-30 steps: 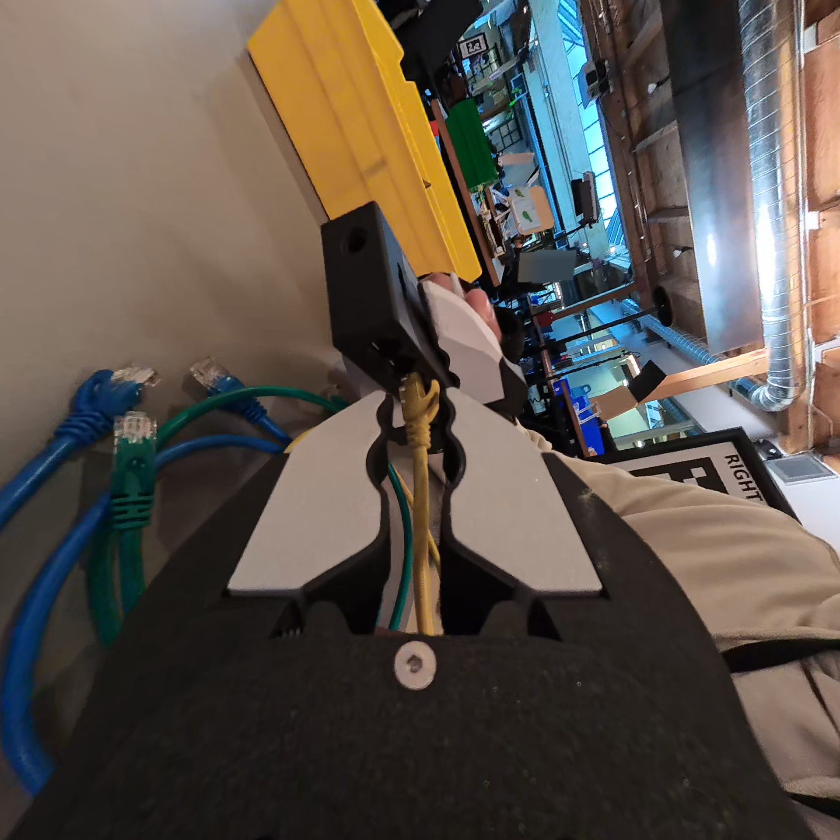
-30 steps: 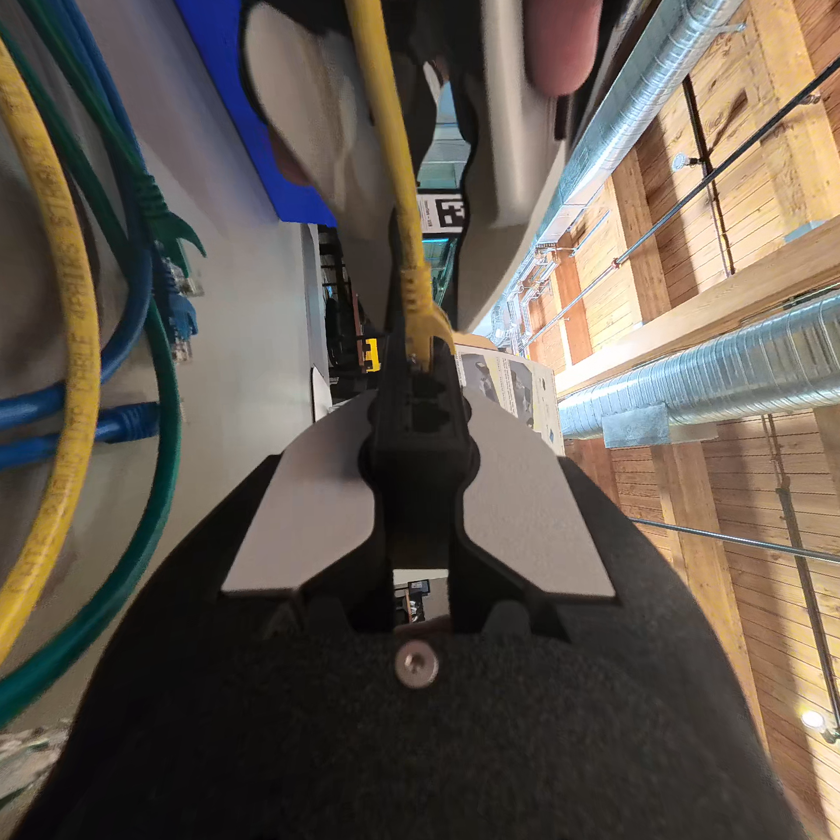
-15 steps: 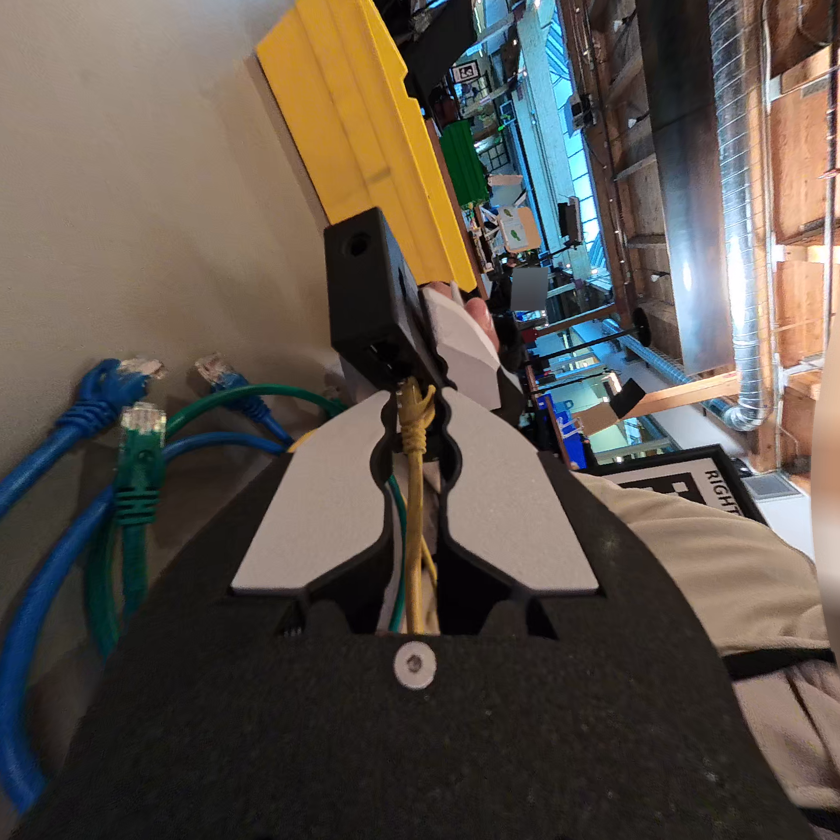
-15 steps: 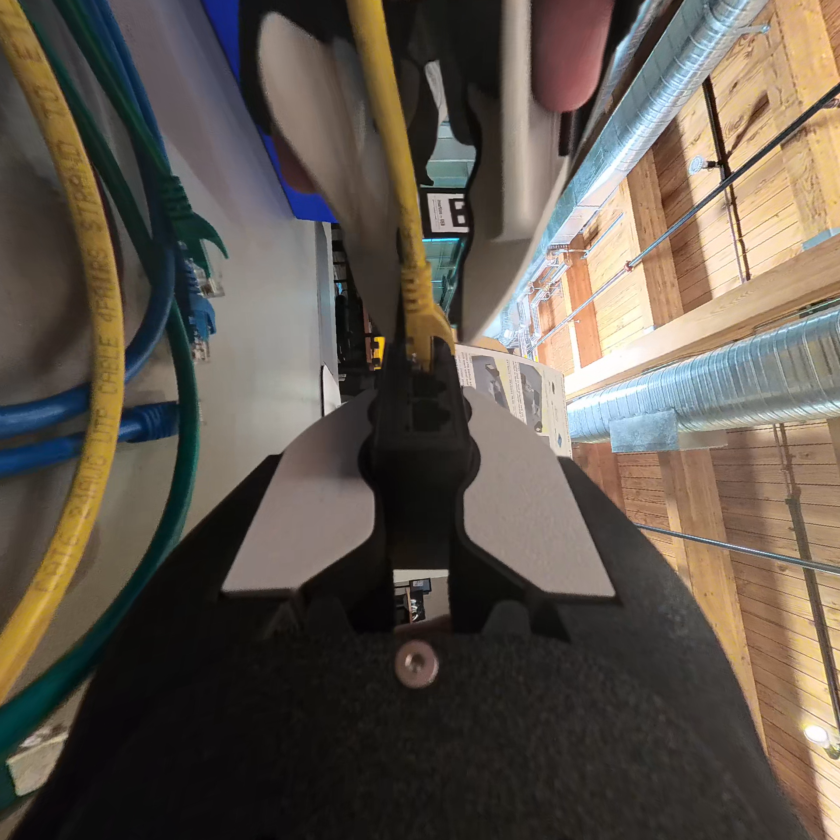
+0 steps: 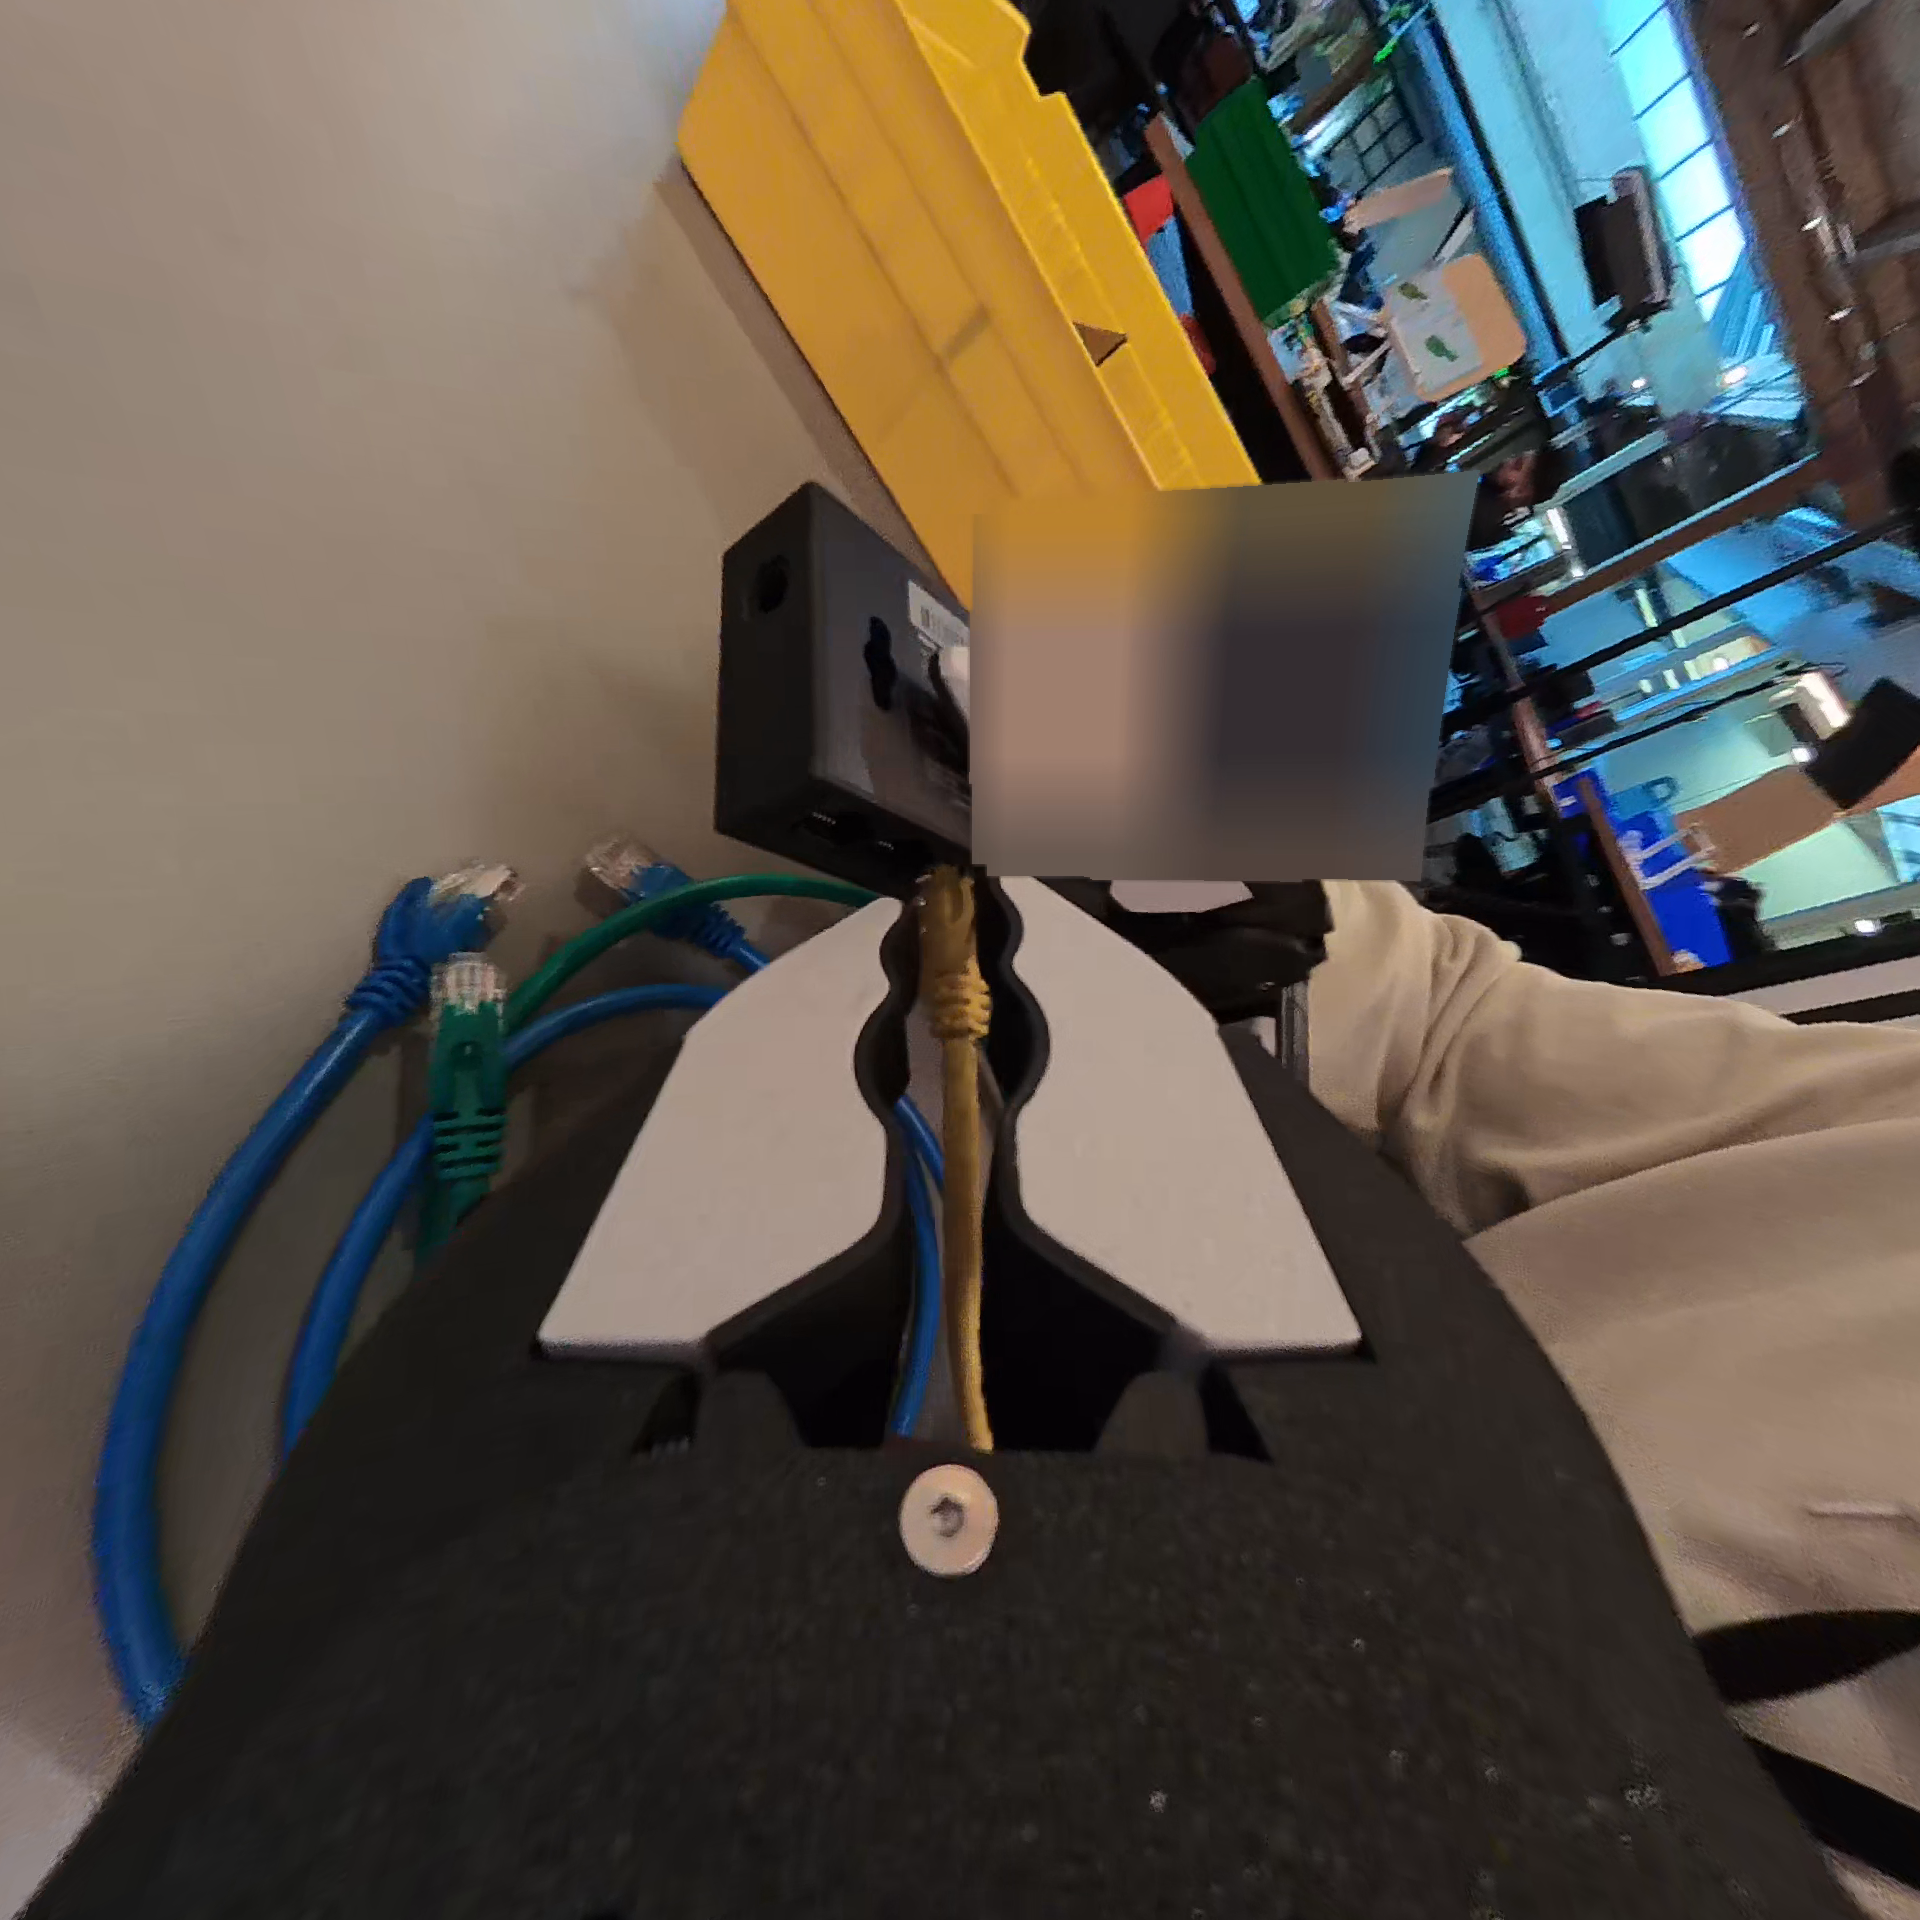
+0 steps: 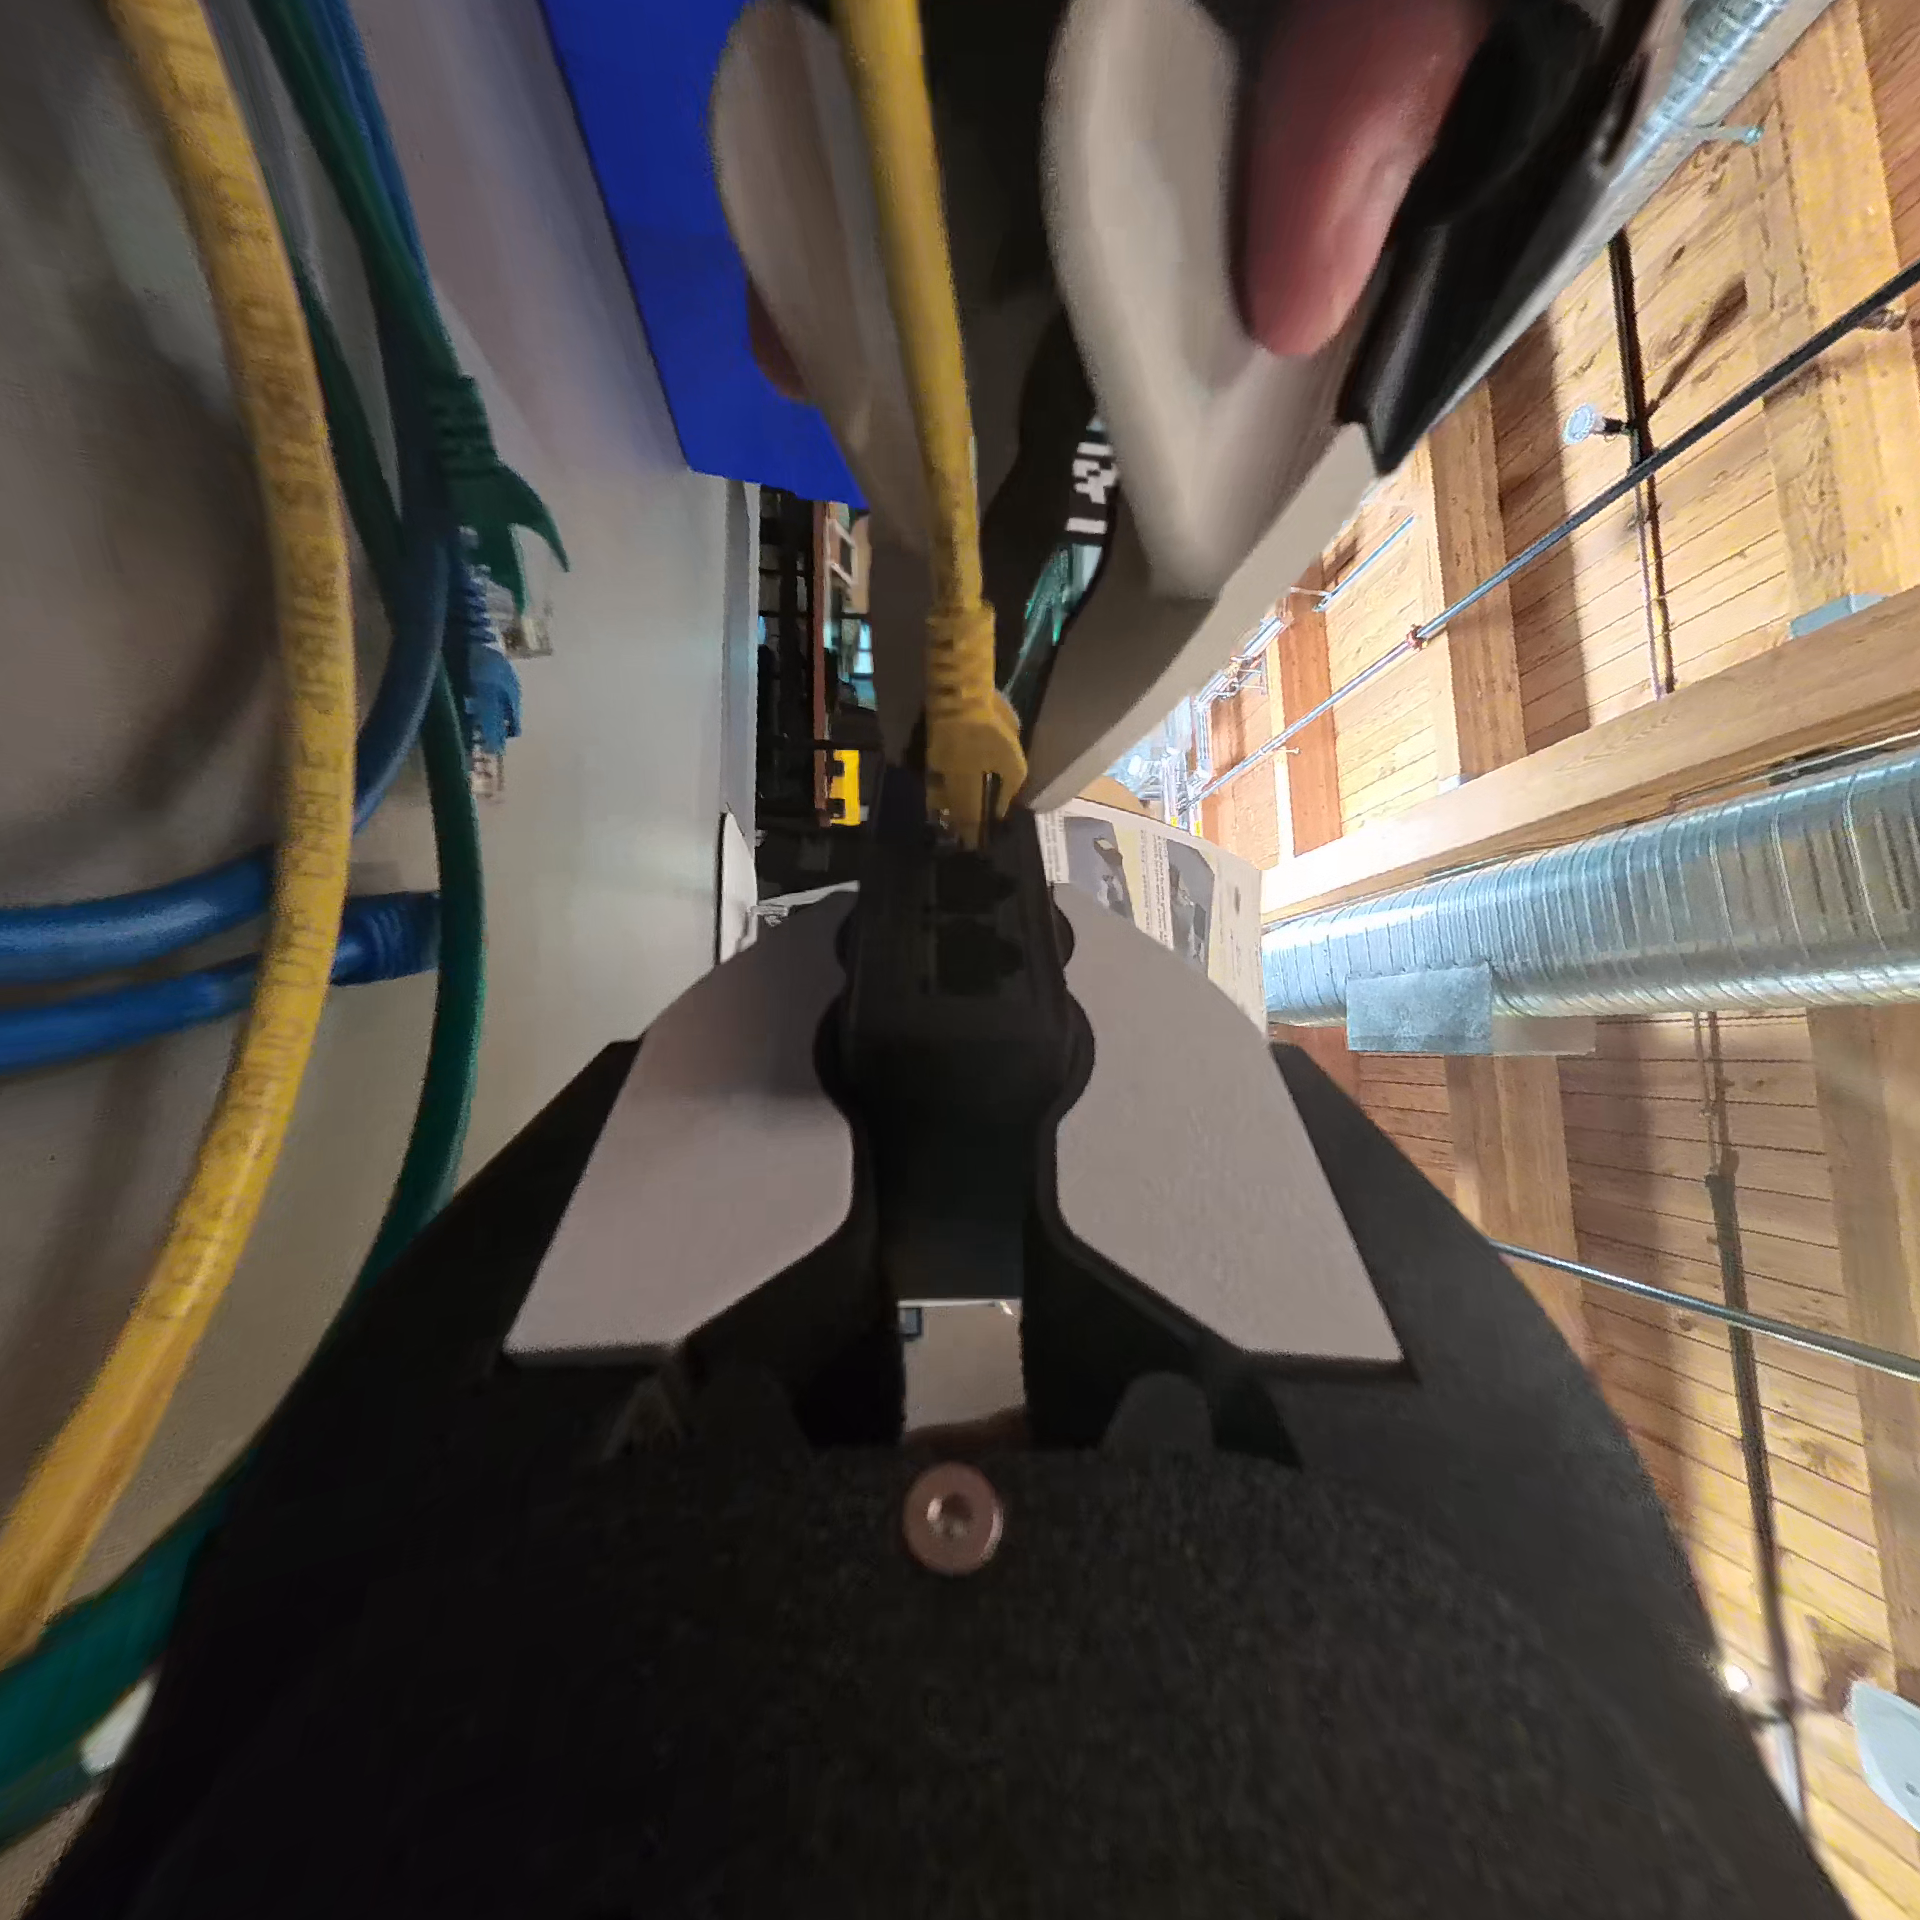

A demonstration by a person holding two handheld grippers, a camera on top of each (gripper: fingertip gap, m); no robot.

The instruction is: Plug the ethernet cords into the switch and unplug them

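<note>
My left gripper is shut on the yellow ethernet cord, just behind its plug. The plug's tip meets the port edge of the black switch; I cannot tell how deep it sits. In the right wrist view, my right gripper is shut on the switch and holds it port side up. There the yellow plug stands at the farthest port, with two empty ports nearer to me. The left gripper's fingers come down from the top around the cord.
Two blue cords and a green cord lie loose on the pale table at the left, plugs free. A yellow bin stands behind the switch. A blue bin shows in the right wrist view. A sleeve is at the right.
Both grippers keep their grip. The switch has turned so more of its broad face shows in the left wrist view. The left gripper has tilted relative to the switch.
</note>
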